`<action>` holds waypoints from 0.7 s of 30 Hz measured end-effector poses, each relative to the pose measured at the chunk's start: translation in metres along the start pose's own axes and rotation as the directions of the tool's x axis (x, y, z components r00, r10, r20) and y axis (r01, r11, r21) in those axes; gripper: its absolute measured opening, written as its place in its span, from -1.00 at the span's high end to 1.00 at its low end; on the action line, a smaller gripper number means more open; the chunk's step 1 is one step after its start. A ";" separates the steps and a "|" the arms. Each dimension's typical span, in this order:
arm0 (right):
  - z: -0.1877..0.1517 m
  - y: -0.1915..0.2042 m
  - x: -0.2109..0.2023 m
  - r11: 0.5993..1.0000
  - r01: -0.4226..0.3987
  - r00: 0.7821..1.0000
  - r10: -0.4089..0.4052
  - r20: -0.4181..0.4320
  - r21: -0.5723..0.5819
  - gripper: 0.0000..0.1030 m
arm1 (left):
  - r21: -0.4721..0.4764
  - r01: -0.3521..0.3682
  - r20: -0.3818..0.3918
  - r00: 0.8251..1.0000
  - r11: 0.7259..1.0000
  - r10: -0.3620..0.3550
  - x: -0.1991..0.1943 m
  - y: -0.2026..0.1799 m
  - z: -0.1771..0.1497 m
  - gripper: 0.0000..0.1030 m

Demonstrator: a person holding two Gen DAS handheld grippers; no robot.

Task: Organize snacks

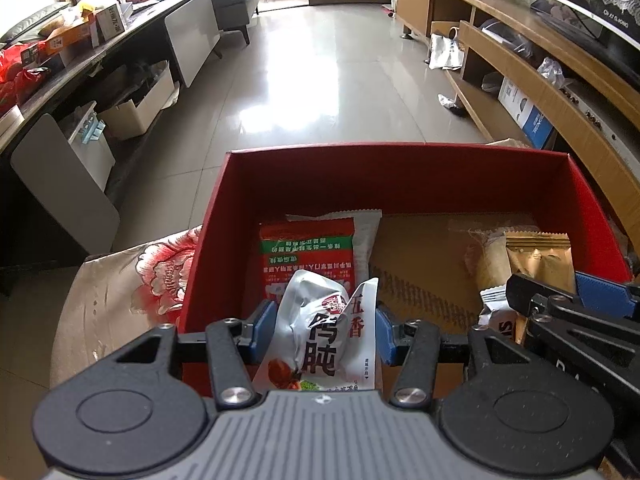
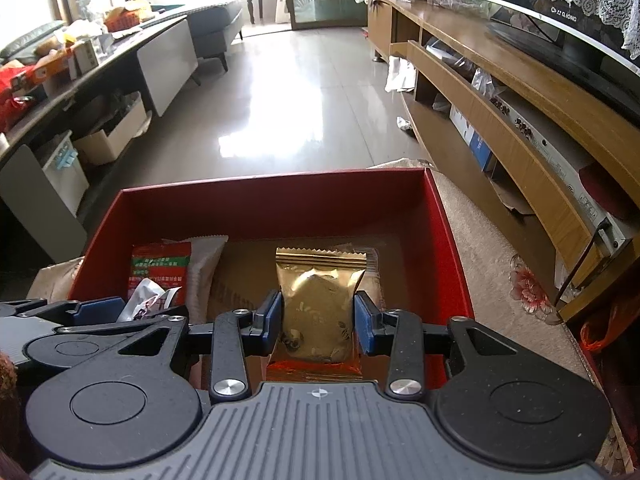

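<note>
A red cardboard box sits on a floral cloth; it also shows in the right wrist view. My left gripper is shut on a silver snack packet with red and black characters, held over the box's near left part. My right gripper is shut on a gold snack packet, held over the box's near middle. In the box lie a red-and-green packet, a white packet under it, and a clear-wrapped snack.
The floral cloth covers the surface under the box. A wooden TV cabinet runs along the right. A dark cluttered counter runs along the left. Tiled floor lies beyond the box.
</note>
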State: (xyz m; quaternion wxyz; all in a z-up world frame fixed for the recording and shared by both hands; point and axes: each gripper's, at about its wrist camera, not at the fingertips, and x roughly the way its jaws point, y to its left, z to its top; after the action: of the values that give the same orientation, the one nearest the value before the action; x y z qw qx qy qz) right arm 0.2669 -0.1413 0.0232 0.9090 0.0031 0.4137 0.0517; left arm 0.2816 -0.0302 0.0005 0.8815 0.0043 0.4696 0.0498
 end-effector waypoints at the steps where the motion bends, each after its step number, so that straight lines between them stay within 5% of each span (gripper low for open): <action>1: 0.000 0.000 0.001 1.000 0.001 1.000 -0.001 -0.002 -0.001 0.07 | 0.001 -0.001 -0.002 1.000 1.000 0.001 0.001 0.000 0.000 0.01; 13: -0.002 0.001 0.008 0.999 0.040 0.999 -0.040 -0.004 -0.009 -0.18 | -0.010 -0.003 -0.023 1.000 1.000 0.003 0.002 0.003 0.000 -0.03; 21: -0.002 -0.002 0.002 0.999 0.053 0.999 -0.053 0.012 -0.004 -0.35 | -0.016 -0.006 -0.011 1.000 1.000 0.006 -0.005 0.008 0.001 -0.24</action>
State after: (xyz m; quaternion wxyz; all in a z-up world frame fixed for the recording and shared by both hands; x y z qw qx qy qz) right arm 0.2669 -0.1432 0.0204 0.9123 -0.0092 0.4083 0.0286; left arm 0.2788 -0.0230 0.0055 0.8788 -0.0018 0.4739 0.0563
